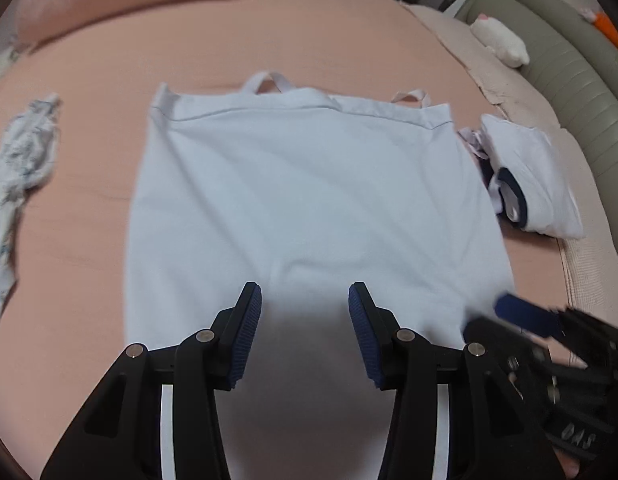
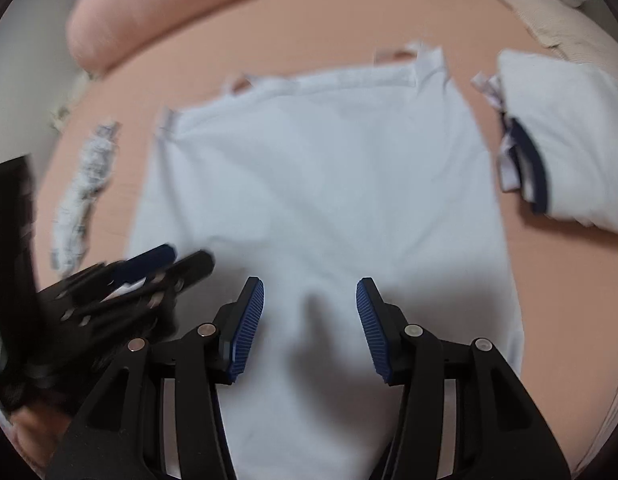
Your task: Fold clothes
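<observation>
From my left wrist, my left tool [image 1: 305, 332] is hovering with its jaws spread and empty over the near edge of a pale blue garment [image 1: 309, 184], which is lying flat on the pink bed [image 1: 89, 240]. A folded white shirt [image 1: 537, 184] is sitting just right of it.

From my right wrist, my right tool [image 2: 311, 328] is likewise hanging spread and empty above the garment's near edge, and my left tool is showing blurred at lower left.

Left tool [image 1: 305, 300]: black angular linkage arms are carrying ribbed navy-blue pads [image 1: 247, 336]; silver round pins are showing at the joints. Right tool [image 2: 310, 296]: matching black frame, ribbed blue pads [image 2: 249, 332], silver pins; white lettering is showing on its housing.
</observation>
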`<action>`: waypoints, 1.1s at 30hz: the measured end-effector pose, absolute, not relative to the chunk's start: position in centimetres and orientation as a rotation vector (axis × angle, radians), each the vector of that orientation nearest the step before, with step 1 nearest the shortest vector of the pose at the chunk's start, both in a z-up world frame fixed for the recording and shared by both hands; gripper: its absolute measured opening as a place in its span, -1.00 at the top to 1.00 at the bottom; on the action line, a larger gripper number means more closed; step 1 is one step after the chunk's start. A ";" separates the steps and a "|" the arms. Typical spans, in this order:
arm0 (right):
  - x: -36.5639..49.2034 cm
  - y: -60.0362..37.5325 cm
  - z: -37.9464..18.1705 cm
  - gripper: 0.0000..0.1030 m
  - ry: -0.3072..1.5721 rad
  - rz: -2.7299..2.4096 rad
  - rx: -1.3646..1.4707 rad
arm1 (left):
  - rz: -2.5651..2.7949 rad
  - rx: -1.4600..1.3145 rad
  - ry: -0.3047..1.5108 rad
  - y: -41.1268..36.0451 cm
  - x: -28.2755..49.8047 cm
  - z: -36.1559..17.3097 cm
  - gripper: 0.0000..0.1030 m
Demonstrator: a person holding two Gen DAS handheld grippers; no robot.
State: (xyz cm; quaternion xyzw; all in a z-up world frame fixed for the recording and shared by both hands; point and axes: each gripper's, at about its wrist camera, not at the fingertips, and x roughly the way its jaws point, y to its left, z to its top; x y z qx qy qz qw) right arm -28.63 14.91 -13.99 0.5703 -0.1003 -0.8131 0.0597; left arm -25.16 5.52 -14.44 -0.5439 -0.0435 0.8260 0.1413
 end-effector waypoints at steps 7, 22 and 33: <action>-17.1 16.6 -12.7 0.03 -0.293 -2.532 1.708 | 2.383 -1.497 -0.116 3.7 -15.3 -13.8 0.08; -7.8 15.3 -18.0 -0.10 0.052 -2.502 1.747 | 2.412 -1.688 0.222 2.3 -3.8 -18.4 0.08; -4.6 26.0 -16.4 -0.13 -0.566 -2.705 1.731 | 2.221 -1.659 -0.868 -5.3 -1.3 -20.0 0.09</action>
